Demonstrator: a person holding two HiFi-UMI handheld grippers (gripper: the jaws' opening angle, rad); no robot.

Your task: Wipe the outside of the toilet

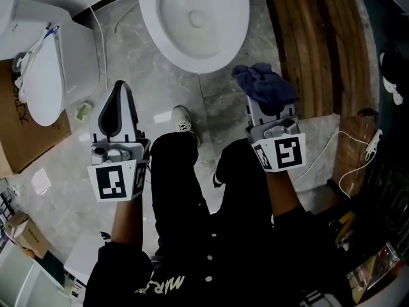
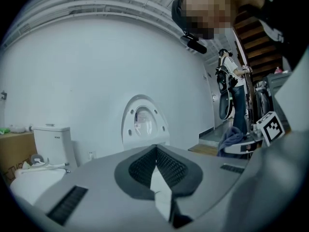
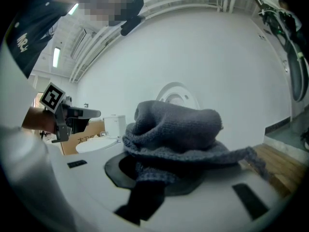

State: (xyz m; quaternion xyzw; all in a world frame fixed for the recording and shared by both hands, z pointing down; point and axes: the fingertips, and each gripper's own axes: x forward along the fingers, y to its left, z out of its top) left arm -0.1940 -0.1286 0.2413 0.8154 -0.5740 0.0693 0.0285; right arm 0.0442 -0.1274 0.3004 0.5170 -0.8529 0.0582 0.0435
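– Head view first: where's the toilet [image 1: 192, 18] sitting?
– It's sitting top centre on the grey marble floor [image 1: 70, 216], bowl open. The person is standing just below it in black trousers [image 1: 185, 171], w/ a pale shoe [image 1: 183, 119] pointing at the bowl.
– Right gripper [image 1: 267, 104]?
– It's pinching a dark blue cloth [image 1: 263, 82]. Right gripper view is showing the cloth bunching up over both jaws, which are clamping its lower fold. Gripper and cloth are hanging near the bowl's front-right rim, apart from it.
– And the left gripper [image 1: 120, 87]?
– It's pointing up-frame, left of the bowl and clear of it. Left gripper view is showing the jaws pressing together at the tips, nothing btwn them; the toilet's raised seat is showing beyond them by the white wall.
– Anything else lying around?
– A 2nd toilet [image 1: 41, 88] is sitting at far left, beside a cardboard box [image 1: 25, 139]. Wooden planks [image 1: 313, 43] are running along the floor to the right of the bowl, just behind the cloth.
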